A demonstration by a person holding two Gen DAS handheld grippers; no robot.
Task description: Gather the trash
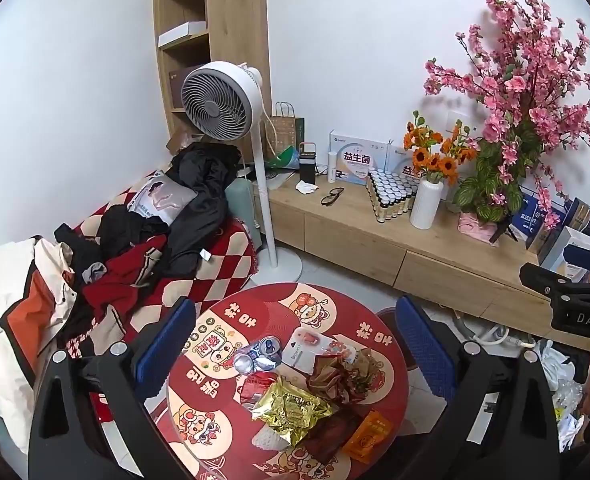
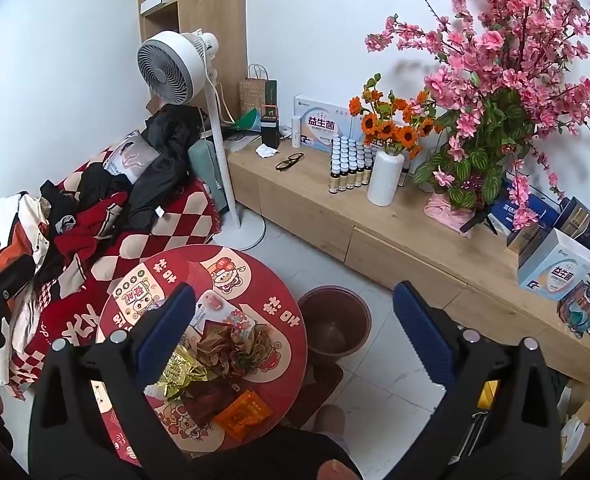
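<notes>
1. Left gripper [image 1: 295, 340] hangs above the round red table [image 1: 215, 400], jaws spread wide, nothing between them.
2. Right gripper [image 2: 295, 320] is likewise spread and empty.
3. Trash sits mid-table: gold foil wrapper [image 1: 291, 408], crushed cans [image 1: 257, 354], orange packet [image 1: 369, 436].
4. Brown bin [image 2: 335, 320] stands on the floor beside the table.

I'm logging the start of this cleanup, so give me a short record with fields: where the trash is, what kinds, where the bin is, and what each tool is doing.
trash location: on the round red table
trash items: crushed cans, gold foil wrapper, orange packet, crumpled brown wrappers
bin: dark red bin on the floor beside the table, looks empty
left tool: open, above the table, holding nothing
right tool: open, above the table edge and bin, holding nothing
</notes>
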